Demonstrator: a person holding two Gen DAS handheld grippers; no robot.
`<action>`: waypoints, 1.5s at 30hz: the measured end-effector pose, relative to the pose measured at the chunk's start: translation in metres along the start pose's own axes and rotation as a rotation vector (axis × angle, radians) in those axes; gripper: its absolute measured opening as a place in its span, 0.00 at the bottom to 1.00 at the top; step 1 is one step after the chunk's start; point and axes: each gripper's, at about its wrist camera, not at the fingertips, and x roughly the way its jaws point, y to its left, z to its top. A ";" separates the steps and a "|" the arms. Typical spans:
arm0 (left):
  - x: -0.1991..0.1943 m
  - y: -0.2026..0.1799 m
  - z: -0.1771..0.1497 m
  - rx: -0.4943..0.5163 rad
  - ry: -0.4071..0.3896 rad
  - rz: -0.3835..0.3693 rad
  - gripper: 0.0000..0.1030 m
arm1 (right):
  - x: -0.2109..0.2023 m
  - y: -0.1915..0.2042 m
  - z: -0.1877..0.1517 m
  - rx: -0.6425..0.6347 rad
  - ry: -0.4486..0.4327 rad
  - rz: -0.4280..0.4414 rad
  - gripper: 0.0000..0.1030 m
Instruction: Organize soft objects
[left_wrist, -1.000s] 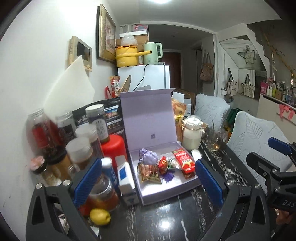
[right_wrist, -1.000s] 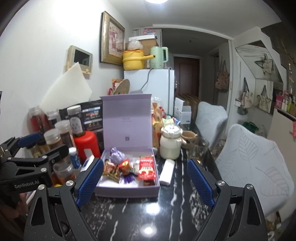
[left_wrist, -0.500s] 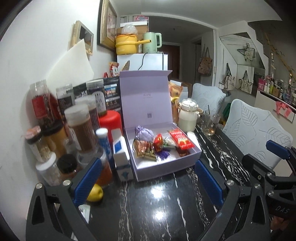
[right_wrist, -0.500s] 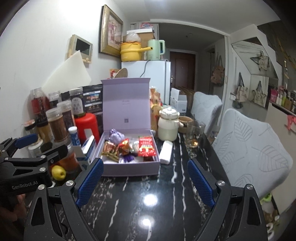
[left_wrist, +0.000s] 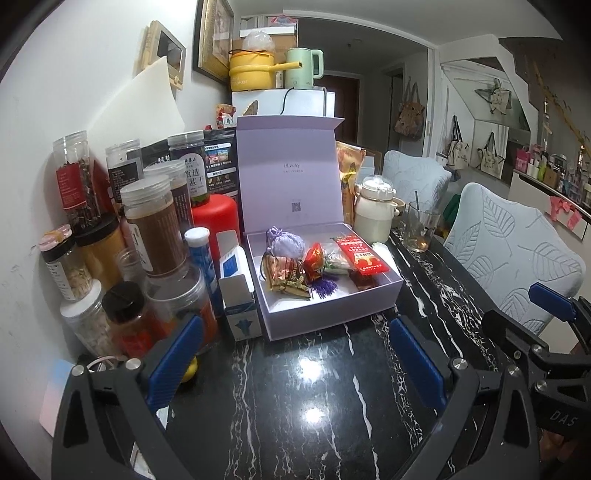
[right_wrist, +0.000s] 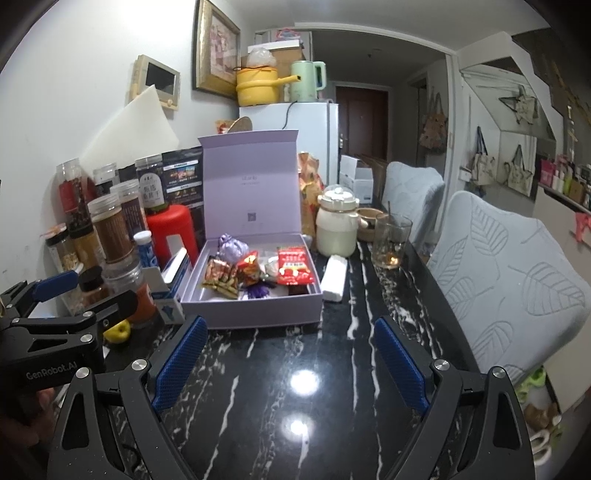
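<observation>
- On the black marble table (right_wrist: 295, 369) sits the open lilac box (right_wrist: 258, 314), lid upright; your soft things lie inside it.
- Left gripper (left_wrist: 295, 354) is spread wide, nothing between the jaws, hovering short of the box's front wall.
- Right gripper (right_wrist: 291, 358) is likewise wide apart and empty, also short of the box and facing it.
- Inside the box: purple pouch (left_wrist: 286, 243) at the back left, brown wrapper (left_wrist: 284, 275) in front of it, red candy (left_wrist: 314, 260) in the middle, red packet (left_wrist: 360, 254) on the right, purple tassel (left_wrist: 325, 288) near the front.
- White pack (right_wrist: 334, 275) lies outside, just beside the box's right wall, probably another soft item to put in.
- Likely step: approach and pick one item. Choose one gripper per target; the right suits the white pack or red packet, the left the pouch or brown wrapper.
- Come in over the front wall, not through it; tip the fingers down once past the rim.
- Items touch and overlap, so pinch one at an exposed edge and lift straight up to avoid dragging neighbours.
- Keep the left gripper off the jars (left_wrist: 147, 229) and blue-white carton (left_wrist: 236, 295) crowding the box's left side; they look easy to topple.
- Watch the glass (right_wrist: 391, 240) and cream jar (right_wrist: 338, 225) behind the white pack.
</observation>
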 end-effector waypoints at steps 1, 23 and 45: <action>0.001 0.000 0.000 0.000 0.003 -0.002 0.99 | 0.000 0.000 0.000 0.002 0.001 0.000 0.90; 0.008 -0.006 -0.002 0.008 0.028 -0.020 0.99 | 0.000 -0.005 -0.003 0.009 0.003 0.001 0.90; 0.011 -0.003 -0.008 0.002 0.051 -0.023 0.99 | 0.002 -0.003 -0.005 -0.011 0.017 -0.002 0.90</action>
